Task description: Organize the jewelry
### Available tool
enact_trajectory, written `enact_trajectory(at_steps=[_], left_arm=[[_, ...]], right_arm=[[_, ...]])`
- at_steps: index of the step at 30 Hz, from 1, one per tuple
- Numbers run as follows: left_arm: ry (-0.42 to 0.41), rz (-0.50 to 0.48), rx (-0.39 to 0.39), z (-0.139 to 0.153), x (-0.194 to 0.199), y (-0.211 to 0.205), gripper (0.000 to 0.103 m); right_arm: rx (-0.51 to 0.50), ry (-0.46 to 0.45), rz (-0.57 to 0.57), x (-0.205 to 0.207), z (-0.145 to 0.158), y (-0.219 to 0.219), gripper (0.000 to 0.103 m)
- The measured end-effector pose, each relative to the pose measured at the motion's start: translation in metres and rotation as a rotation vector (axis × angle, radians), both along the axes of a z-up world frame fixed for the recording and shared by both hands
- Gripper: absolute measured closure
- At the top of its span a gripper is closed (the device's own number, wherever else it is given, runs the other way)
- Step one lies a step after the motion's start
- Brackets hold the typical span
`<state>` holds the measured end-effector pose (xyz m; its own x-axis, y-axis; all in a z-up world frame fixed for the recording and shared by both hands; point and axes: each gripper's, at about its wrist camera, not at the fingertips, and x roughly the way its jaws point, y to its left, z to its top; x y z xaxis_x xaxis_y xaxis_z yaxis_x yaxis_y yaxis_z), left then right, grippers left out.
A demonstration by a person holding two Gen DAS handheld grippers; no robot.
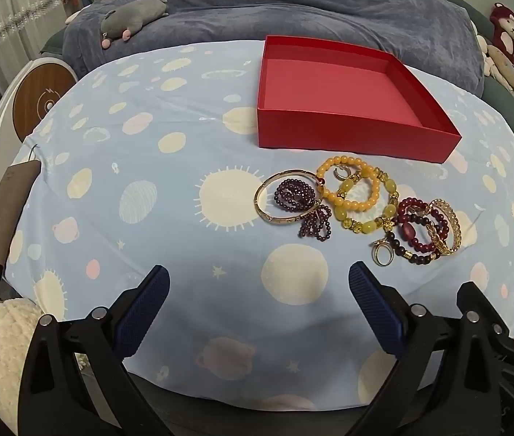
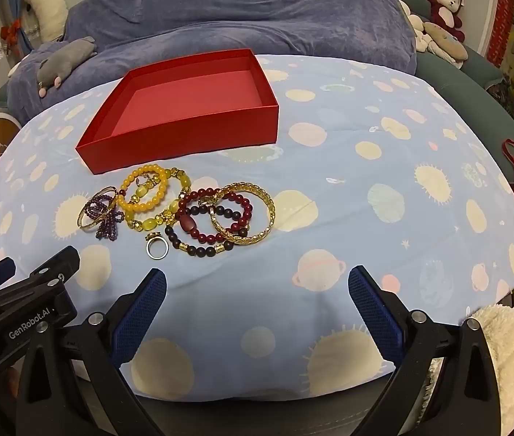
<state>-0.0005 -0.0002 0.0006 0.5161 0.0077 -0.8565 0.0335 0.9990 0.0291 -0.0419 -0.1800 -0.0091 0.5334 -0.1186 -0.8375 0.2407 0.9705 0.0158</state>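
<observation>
Jewelry is seen heaped in a loose cluster on a pale blue sheet point(image 1: 148, 138) printed with cream suns and planets, at the right centre of the left wrist view and the left centre of the right wrist view. A thin, smooth gold bangle point(image 1: 288, 196) is laid around a coil of small, faceted purple beads point(image 1: 295, 194). Beside it a bracelet of round, glossy yellow beads point(image 1: 348, 185) is overlapped by one of oval, translucent yellow-green stones point(image 1: 384, 203) with gold spacers. Further right, dark red round beads point(image 2: 217, 214) with one large oval stone, a strand of matte dark beads point(image 2: 199, 247) and a textured gold chain-link bracelet point(image 2: 246, 214) are tangled together. A gold ring point(image 2: 157, 247) is seen apart, just at the near edge of the pile.

Behind the cluster, near it but not touching, a shallow rectangular red cardboard box point(image 1: 348, 134) with plain walls is shown open.

Both claws are held low in the frame, short of the jewelry: the left claw point(image 1: 258, 309) and the right claw point(image 2: 257, 309) are each spread wide, ribbed blue pads point(image 2: 137, 319) facing, nothing between them.

A rumpled blue-grey blanket point(image 2: 257, 7) and a grey plush toy point(image 1: 133, 14) are seen beyond; fluffy white sleeves point(image 2: 511, 348) show at the edges.
</observation>
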Motion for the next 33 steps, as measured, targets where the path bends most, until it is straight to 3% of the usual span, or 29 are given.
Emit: enact_trajectory(at_steps=[33], left_arm=[[-0.014, -0.006, 0.016, 0.001, -0.001, 0.003, 0.008]], right_arm=[[-0.014, -0.003, 0.012, -0.002, 0.005, 0.011, 0.007]])
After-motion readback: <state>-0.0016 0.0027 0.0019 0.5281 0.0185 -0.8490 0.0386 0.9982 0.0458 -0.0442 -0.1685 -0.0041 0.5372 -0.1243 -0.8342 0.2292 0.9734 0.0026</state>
